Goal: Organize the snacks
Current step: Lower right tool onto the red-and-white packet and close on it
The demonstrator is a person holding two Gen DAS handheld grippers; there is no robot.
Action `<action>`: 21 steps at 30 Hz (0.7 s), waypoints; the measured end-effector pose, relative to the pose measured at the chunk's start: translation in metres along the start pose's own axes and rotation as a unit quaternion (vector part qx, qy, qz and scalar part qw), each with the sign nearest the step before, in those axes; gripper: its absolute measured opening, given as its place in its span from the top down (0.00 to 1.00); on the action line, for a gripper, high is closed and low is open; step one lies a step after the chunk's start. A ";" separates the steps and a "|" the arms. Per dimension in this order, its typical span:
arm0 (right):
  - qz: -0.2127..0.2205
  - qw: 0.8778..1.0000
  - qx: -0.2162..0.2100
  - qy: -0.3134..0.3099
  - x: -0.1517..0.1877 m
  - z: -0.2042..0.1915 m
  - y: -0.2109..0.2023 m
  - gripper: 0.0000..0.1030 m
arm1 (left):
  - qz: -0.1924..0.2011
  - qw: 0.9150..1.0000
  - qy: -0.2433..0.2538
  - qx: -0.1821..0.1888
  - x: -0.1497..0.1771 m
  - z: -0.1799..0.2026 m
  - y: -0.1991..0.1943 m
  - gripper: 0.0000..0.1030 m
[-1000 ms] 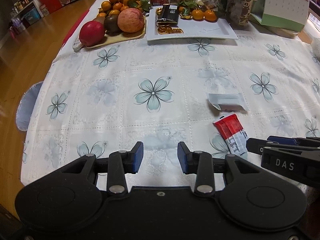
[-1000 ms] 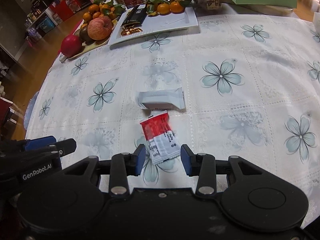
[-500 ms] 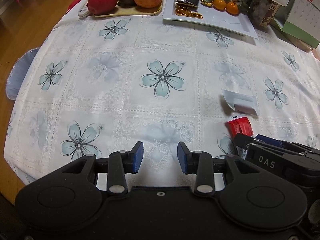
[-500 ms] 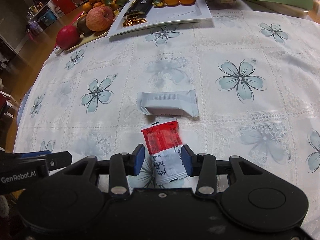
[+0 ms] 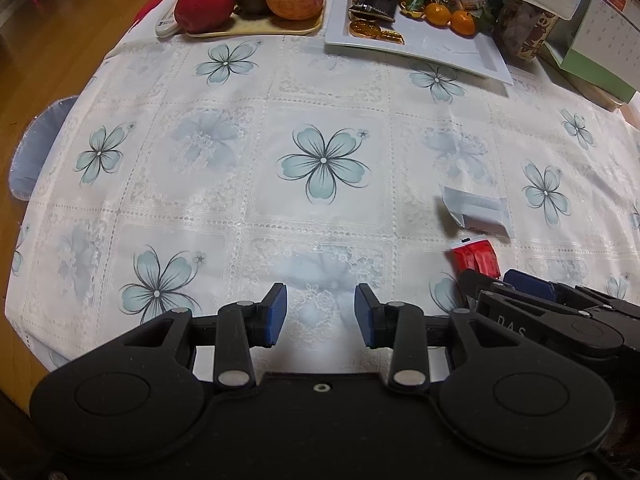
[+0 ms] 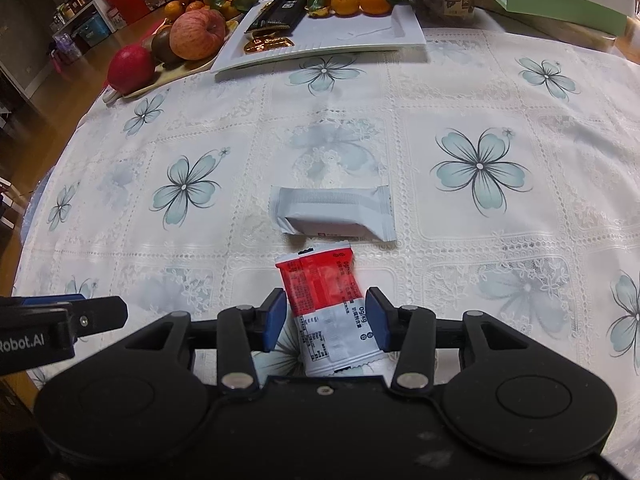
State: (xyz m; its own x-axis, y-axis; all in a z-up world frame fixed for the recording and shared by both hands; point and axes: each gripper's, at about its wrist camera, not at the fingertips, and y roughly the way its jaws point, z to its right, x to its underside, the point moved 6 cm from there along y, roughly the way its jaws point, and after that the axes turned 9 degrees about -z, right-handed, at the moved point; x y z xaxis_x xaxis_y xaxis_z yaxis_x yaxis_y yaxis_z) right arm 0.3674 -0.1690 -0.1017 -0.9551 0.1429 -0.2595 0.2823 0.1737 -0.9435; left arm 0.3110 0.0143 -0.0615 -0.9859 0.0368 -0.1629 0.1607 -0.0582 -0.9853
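Loosely, right hand-held gripper (image 6: 326, 316) straddling red-and-white snack packet (image 6: 326, 304)

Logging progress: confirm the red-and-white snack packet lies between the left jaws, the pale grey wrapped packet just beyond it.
Wrong gripper. The red-and-white snack packet lies between the right gripper jaws, as the right wrist view shows; the pale grey wrapped packet is just beyond it.

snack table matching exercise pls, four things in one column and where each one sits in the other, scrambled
Things:
1. red and white snack packet
2. plain white wrapped snack bar
3. black wrapped chocolate bar
4. big pinkish apple

Places:
A. on the white rectangular plate, beside gold-wrapped sweets
B. on the beige fruit tray, next to a dark red fruit
C. on the flowered tablecloth, between the right gripper fingers
D. flat on the tablecloth just beyond the red packet

Pairs: 1-C, 2-D, 3-A, 4-B
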 end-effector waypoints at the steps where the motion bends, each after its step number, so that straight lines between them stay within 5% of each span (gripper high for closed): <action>1: 0.000 1.000 0.001 -0.001 0.000 0.000 0.000 0.54 | -0.001 1.000 0.000 0.000 0.000 0.000 0.000 0.56; 14: -0.020 1.000 -0.006 0.022 0.001 0.007 0.005 0.52 | -0.003 1.000 -0.001 -0.003 0.001 0.001 0.003 0.56; 21: -0.025 1.000 -0.009 0.011 0.005 0.005 0.002 0.62 | -0.006 1.000 -0.004 -0.011 0.000 0.001 0.008 0.56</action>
State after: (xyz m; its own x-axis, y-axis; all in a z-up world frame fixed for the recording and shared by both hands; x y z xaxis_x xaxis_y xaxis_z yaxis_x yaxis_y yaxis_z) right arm 0.3628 -0.1731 -0.1057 -0.9658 0.1552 -0.2079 0.2366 0.1982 -0.9512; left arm 0.3127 0.0132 -0.0697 -0.9881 0.0301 -0.1509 0.1498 -0.0367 -0.9880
